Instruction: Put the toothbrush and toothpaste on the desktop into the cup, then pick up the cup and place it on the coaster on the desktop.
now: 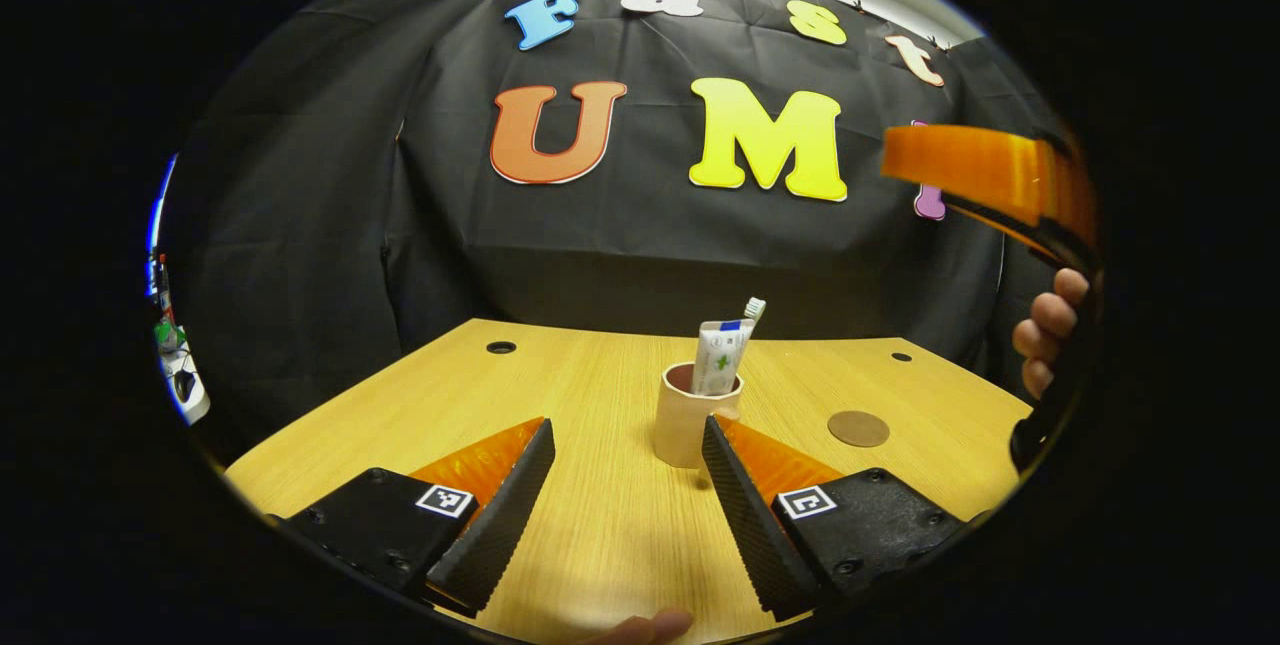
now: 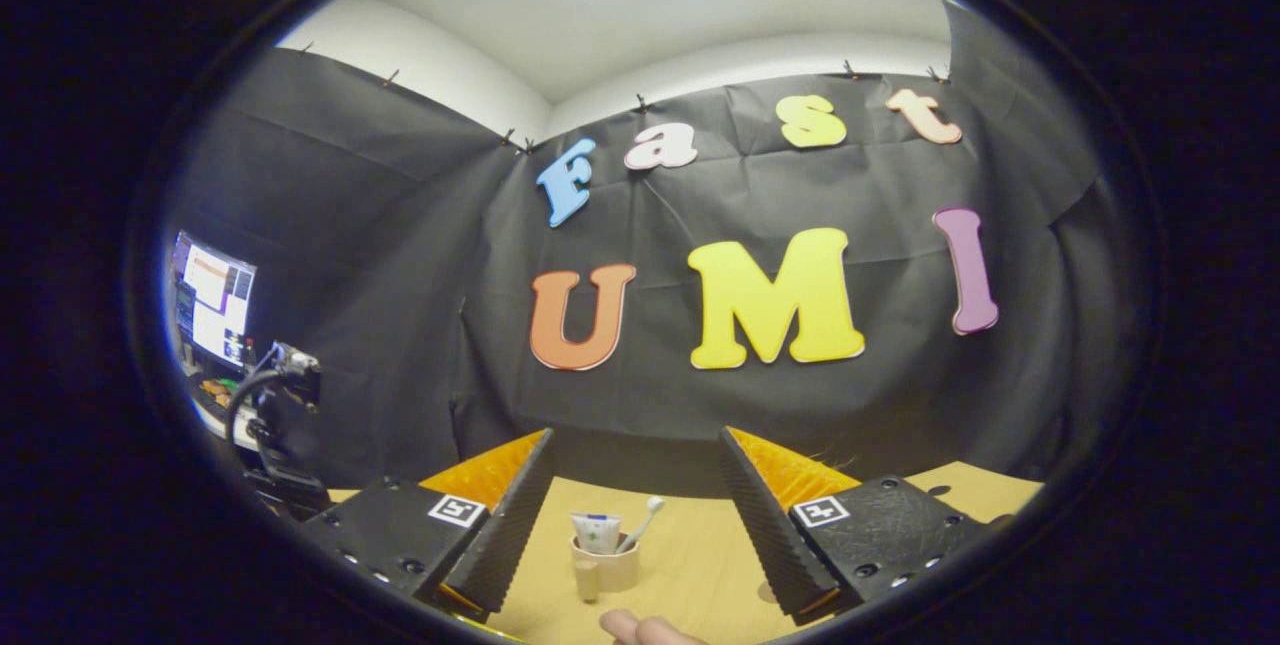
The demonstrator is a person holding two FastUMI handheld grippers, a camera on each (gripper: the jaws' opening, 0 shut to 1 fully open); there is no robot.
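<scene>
A beige cup (image 1: 685, 420) stands upright on the wooden desktop (image 1: 600, 525), holding the white toothpaste tube (image 1: 722, 355) and the toothbrush (image 1: 754, 308), bristles up. The round brown coaster (image 1: 858, 428) lies flat to the cup's right, apart from it. My left gripper (image 1: 627, 425) is open low over the desk, and the cup sits just beyond its right fingertip. My right gripper (image 2: 636, 437) is open and empty, high above the desk. Far below it are the cup (image 2: 610, 570), the toothpaste (image 2: 595, 532) and the toothbrush (image 2: 645, 517). In the left gripper view the right gripper's body (image 1: 990, 175) hangs at the upper right.
A hand (image 1: 1045, 330) holds the right gripper at the desk's right edge. Two small holes (image 1: 501, 347) (image 1: 901, 356) mark the desk's far side. A monitor (image 2: 210, 300) and cabled equipment (image 2: 270, 415) stand off to the left. A fingertip (image 2: 640, 630) shows at the bottom edge.
</scene>
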